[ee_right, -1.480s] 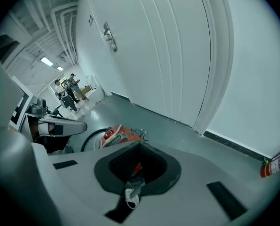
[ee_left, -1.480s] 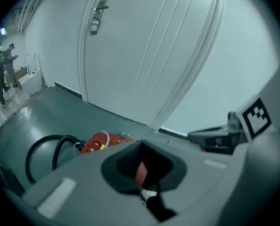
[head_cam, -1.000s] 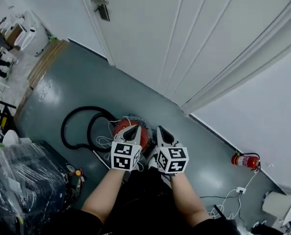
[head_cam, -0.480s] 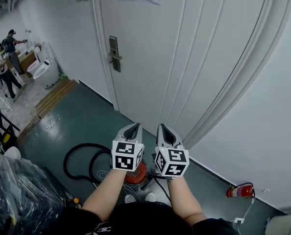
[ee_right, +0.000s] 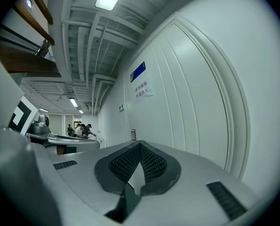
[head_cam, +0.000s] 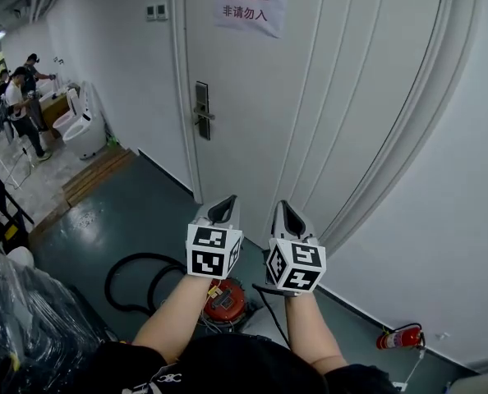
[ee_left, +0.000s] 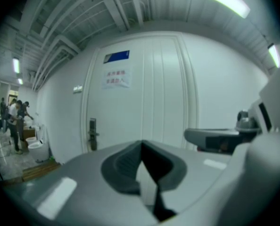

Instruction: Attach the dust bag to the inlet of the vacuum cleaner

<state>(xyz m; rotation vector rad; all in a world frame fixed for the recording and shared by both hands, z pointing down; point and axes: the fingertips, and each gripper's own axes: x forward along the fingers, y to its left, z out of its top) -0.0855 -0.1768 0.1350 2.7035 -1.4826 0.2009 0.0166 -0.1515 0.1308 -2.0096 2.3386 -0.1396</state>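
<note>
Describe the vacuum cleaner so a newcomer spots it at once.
From the big white door, drop to the green floor before it. The vacuum cleaner is the round orange-red drum there, a black hose looped at its left; the only other red thing, a slim fire extinguisher, sits far right.

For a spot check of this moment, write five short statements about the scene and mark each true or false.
1. The left gripper is shut with nothing between its jaws. True.
2. The right gripper grips the black hose. False: it is shut on nothing, and the hose lies on the floor.
3. The red vacuum cleaner sits on the floor below both grippers. True.
4. The fire extinguisher sits at the left, next to the people. False: it is at the right, by the wall.
5. A paper sign hangs on the white door. True.
</note>
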